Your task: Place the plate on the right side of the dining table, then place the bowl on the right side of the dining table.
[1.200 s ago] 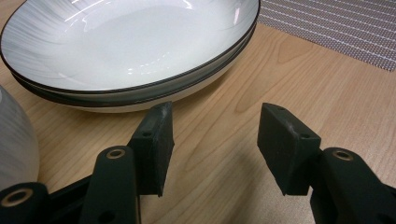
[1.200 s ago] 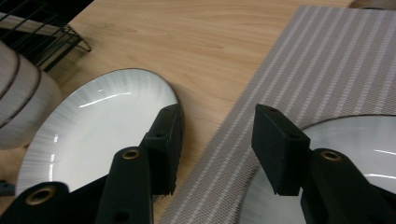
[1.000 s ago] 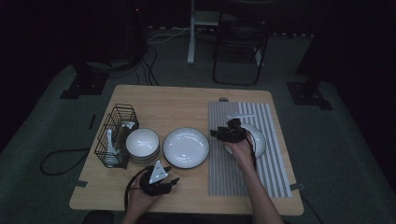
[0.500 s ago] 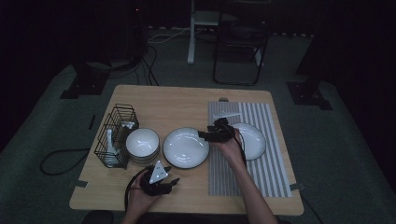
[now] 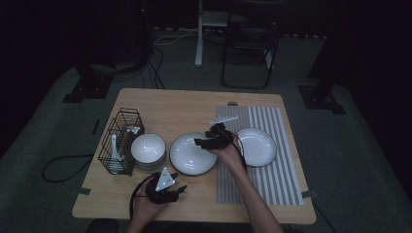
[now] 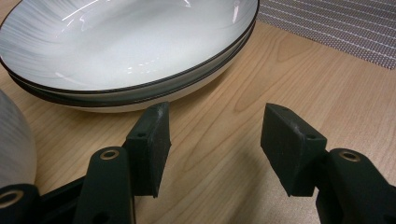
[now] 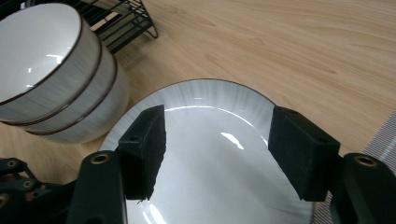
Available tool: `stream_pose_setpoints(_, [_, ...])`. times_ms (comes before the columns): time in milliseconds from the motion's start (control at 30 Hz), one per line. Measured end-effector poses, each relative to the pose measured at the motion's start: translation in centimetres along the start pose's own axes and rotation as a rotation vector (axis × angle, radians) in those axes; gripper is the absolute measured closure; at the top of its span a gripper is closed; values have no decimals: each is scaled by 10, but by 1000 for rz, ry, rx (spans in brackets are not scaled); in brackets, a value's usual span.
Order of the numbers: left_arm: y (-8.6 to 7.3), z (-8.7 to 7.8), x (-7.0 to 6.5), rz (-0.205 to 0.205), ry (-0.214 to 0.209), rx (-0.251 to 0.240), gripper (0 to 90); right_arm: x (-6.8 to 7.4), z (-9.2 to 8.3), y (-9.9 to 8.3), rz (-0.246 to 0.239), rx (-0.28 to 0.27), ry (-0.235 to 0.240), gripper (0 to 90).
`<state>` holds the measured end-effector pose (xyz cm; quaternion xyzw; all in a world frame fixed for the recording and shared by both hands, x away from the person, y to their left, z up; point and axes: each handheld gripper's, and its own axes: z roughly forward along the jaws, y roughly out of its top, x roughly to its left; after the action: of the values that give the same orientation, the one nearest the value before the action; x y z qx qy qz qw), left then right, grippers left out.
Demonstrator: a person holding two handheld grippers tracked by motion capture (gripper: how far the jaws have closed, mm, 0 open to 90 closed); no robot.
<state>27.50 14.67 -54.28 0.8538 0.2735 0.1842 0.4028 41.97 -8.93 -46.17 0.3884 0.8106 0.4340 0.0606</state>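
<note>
Fingers of the right gripper (image 5: pixel 203 141) stand spread with nothing between them; they have just been opening, and they hover over the right rim of the stacked plates (image 5: pixel 193 153) at the middle of the surface (image 5: pixel 160 104). In the right gripper view the black pads (image 7: pixel 145 149) frame the top plate's (image 7: pixel 215 158) glossy well. One plate (image 5: pixel 256 146) lies alone on the striped mat (image 5: pixel 272 179) to the right. Fingers of the left gripper (image 5: pixel 177 188) are spread too, empty, low on the wood just short of the stack's near edge (image 6: pixel 140 95).

To lift the next plate cleanly, I judge the right fingers should straddle only the top rim, one pad over and one under, before closing. Catching both rims would drag the stack. A stack of bowls (image 5: pixel 148 150) and a wire rack (image 5: pixel 119 141) stand to the left.
</note>
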Motion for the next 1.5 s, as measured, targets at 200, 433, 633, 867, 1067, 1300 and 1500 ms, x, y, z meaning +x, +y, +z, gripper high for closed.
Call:
stream_pose_setpoints(200, [0,0,0,6,0,3,433,10,6,3,-36,11,9,368])
stream_pose_setpoints(433, [0,0,0,11,0,5,433,20,14,6,-54,18,21,368])
stream_pose_setpoints(633, [0,0,0,12,1,6,433,26,18,9,-64,15,29,369])
stream_pose_setpoints(867, [0,0,-1,14,1,7,433,30,19,13,-72,6,34,369])
stream_pose_setpoints(1067, [0,0,-1,14,2,8,433,32,20,15,-74,5,39,370])
stream_pose_setpoints(1300, [0,0,-1,15,0,11,433,34,18,19,-70,-4,46,370])
stream_pose_setpoints(1500, [0,0,-1,13,-1,10,433,34,18,23,-56,-15,71,427])
